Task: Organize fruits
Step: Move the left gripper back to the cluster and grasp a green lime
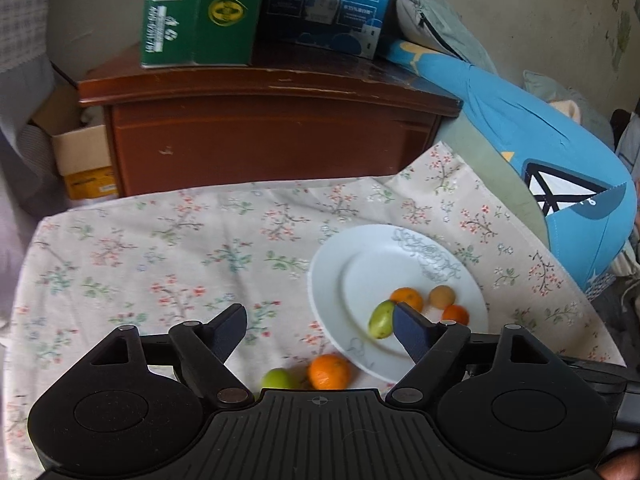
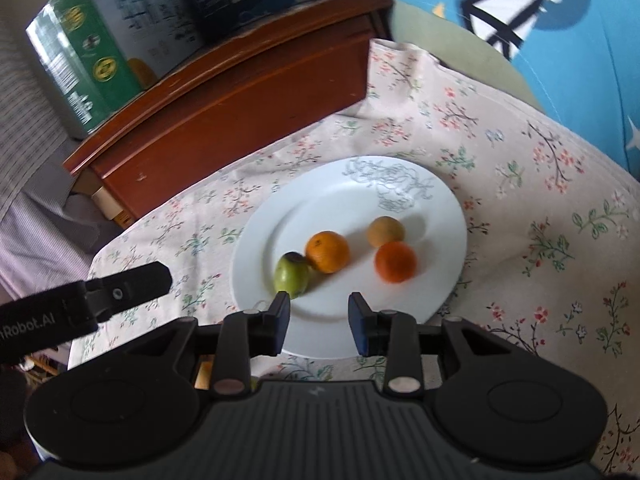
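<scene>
A: Hovering low, both tongs over the floral cloth [image 1: 160, 248]. Left gripper [image 1: 320, 320] has its fingers spread wide apart, nothing between them. Right gripper [image 2: 319, 320] also parted, empty, pads square to each other.

B: Fruit count?

A: Four on the white plate [image 2: 360, 184], just ahead of the right tongs: green fruit [image 2: 291, 275] nearest, by the left pad; orange [image 2: 327, 251] touching it; a second, redder orange [image 2: 395, 261] ahead-right; a brownish round fruit [image 2: 385, 232] just behind that. Two strays on the cloth, off the plate: small green fruit [image 1: 277, 379] and a tangerine [image 1: 329, 371], tucked close under the left tongs, between its fingers' roots.

B: So what step?

A: Looks like mid-collection, approx two-thirds done. Prob. next: left tongs pull back a bit, drop over the tangerine, close gently; it's round and will likely roll, and the plate rim sits right beside it.

B: Blind spots?

A: Plenty. Left view: both strays partly cut off by the gripper body; a left-tong finger overlaps the green fruit on the plate. Right view: strays not clearly visible, frame's blurry, can't ID the brown fruit. Left tong's finger tip [image 2: 132, 280] pokes in from the left.
</scene>
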